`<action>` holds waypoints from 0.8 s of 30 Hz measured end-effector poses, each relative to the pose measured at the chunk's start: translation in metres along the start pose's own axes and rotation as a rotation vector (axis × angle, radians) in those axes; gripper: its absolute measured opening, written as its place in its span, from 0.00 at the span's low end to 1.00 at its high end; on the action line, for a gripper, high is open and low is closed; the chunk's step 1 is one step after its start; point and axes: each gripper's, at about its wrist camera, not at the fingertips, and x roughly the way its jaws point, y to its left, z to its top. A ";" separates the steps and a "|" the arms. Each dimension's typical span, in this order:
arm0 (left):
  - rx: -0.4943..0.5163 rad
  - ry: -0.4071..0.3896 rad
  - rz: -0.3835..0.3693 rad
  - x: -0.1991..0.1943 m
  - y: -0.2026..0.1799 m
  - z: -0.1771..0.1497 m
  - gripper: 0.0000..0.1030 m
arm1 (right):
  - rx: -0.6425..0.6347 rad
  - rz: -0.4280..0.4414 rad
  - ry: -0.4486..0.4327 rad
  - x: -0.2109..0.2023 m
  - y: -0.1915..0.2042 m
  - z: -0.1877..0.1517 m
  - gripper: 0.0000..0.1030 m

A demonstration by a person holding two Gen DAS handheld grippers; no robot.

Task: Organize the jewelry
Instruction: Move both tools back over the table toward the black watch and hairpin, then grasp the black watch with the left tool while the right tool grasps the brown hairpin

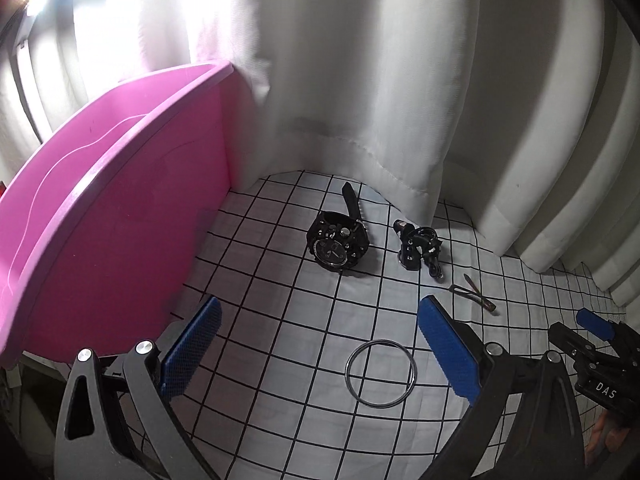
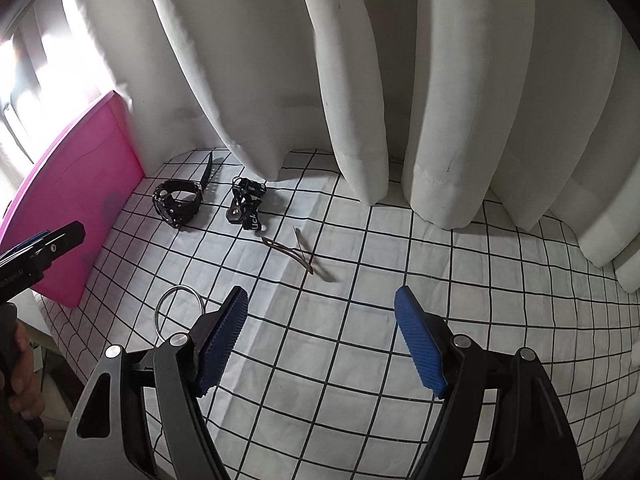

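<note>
Left wrist view: our left claw (image 1: 318, 322) gapes wide above the metal ring (image 1: 381, 373); right claw (image 2: 320, 312) wide too, pink bin (image 1: 120, 184) walling our left, bare checked cloth (image 2: 460, 280) right.

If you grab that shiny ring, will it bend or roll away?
The ring looks like thin metal wire, so probably stiff and light. It lies flat on the checked cloth, so pads may slip on it. Stood on edge, it would likely roll.

White curtain (image 2: 360, 80) hangs behind; grid-print cloth (image 2: 360, 360) covers surface.
</note>
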 end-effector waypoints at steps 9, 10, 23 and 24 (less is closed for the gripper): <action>0.029 0.049 0.024 0.056 0.000 0.007 0.94 | 0.010 0.011 0.047 0.045 0.002 0.001 0.70; 0.033 0.052 0.027 0.062 0.000 0.007 0.94 | 0.014 0.012 0.051 0.050 0.002 0.001 0.70; 0.066 0.096 0.034 0.123 0.002 0.010 0.94 | 0.011 -0.004 0.089 0.102 0.007 0.007 0.70; 0.065 0.097 0.033 0.126 0.002 0.011 0.94 | 0.004 -0.008 0.091 0.105 0.008 0.009 0.70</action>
